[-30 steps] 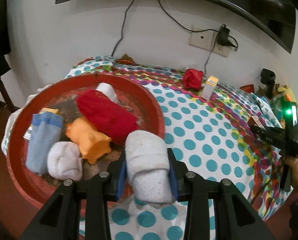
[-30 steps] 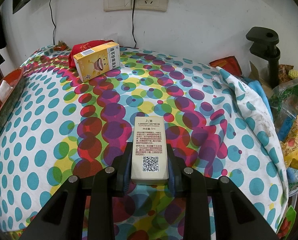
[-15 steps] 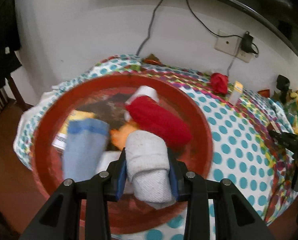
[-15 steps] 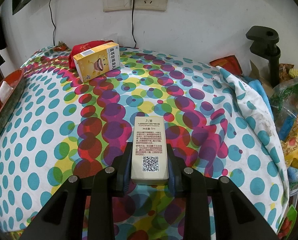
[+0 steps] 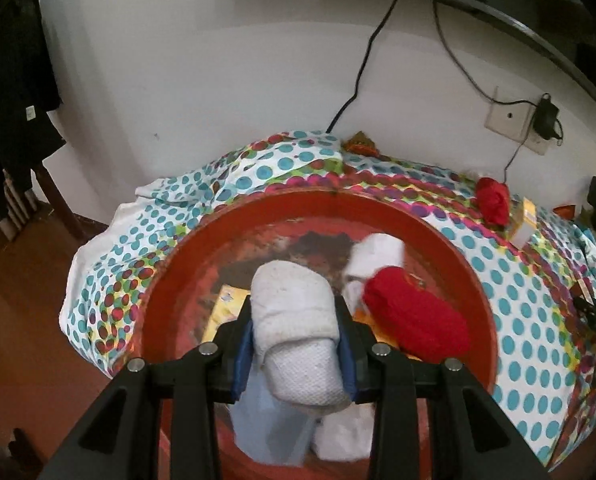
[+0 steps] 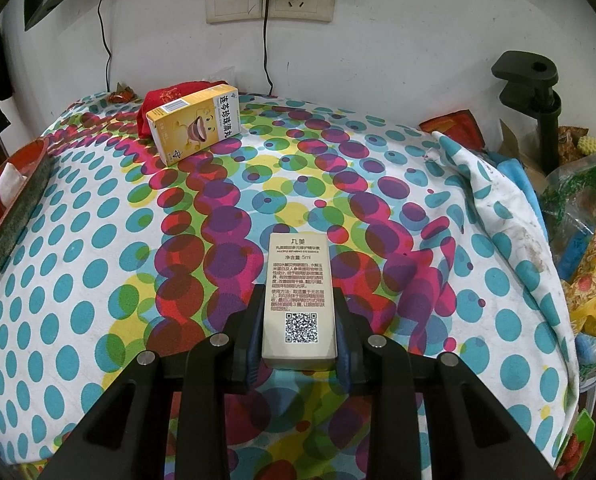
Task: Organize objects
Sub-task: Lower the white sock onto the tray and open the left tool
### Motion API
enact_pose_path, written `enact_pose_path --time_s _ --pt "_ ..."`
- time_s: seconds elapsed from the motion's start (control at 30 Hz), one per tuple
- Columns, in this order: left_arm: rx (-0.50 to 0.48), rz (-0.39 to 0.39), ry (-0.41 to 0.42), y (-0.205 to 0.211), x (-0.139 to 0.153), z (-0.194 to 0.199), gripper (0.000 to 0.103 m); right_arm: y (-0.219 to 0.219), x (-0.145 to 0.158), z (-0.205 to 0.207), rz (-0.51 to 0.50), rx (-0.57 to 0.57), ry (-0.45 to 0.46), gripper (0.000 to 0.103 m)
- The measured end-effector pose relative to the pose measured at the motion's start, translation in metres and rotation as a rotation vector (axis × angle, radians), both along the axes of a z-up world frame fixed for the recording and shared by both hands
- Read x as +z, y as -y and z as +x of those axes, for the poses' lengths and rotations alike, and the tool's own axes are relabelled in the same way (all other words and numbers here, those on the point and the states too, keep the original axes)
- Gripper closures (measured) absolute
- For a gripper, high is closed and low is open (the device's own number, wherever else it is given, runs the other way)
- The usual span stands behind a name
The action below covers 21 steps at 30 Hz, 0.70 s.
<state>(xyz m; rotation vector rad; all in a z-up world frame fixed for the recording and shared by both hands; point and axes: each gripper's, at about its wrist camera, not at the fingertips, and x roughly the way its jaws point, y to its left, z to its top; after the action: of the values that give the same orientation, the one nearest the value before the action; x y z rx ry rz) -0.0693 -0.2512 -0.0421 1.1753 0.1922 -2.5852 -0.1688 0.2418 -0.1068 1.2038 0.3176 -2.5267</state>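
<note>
Left gripper (image 5: pixel 296 340) clamps a rolled white sock (image 5: pixel 298 332) btwn its blue pads, held above the red tray (image 5: pixel 474 280). Under/behind the sock in the tray: pale blue sock (image 5: pixel 266 428) directly below, another white roll (image 5: pixel 346 436) just right of that, red sock (image 5: pixel 414 320) to the right, white roll (image 5: pixel 374 256) beyond it, yellow packet (image 5: pixel 226 308) to the left.

Right gripper (image 6: pixel 298 332) is closed on a cream box w/ QR code (image 6: pixel 299 300), over the dotted cloth (image 6: pixel 78 280). Yellow box (image 6: pixel 196 122) lies far ahead-left, touching a red bundle (image 6: pixel 166 96) behind it. Tray edge far left; black clamp (image 6: pixel 534 92) far right.
</note>
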Motion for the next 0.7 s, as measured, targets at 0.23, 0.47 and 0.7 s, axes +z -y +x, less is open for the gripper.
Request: enact_pose_path --time_s 0.23,0.47,0.7 --pt "0.029 0.017 0.071 0.032 -0.011 -0.034 0.067 0.000 0.000 0.000 -0.001 0.000 0.000 0.075" --pt "0.064 0.014 0.130 0.056 -0.027 -0.065 0.067 0.000 0.000 0.000 0.000 0.000 0.000 0.075" --pt "0.069 -0.006 0.172 0.065 -0.045 -0.082 0.067 0.000 0.000 0.001 -0.006 -0.001 0.003 0.075"
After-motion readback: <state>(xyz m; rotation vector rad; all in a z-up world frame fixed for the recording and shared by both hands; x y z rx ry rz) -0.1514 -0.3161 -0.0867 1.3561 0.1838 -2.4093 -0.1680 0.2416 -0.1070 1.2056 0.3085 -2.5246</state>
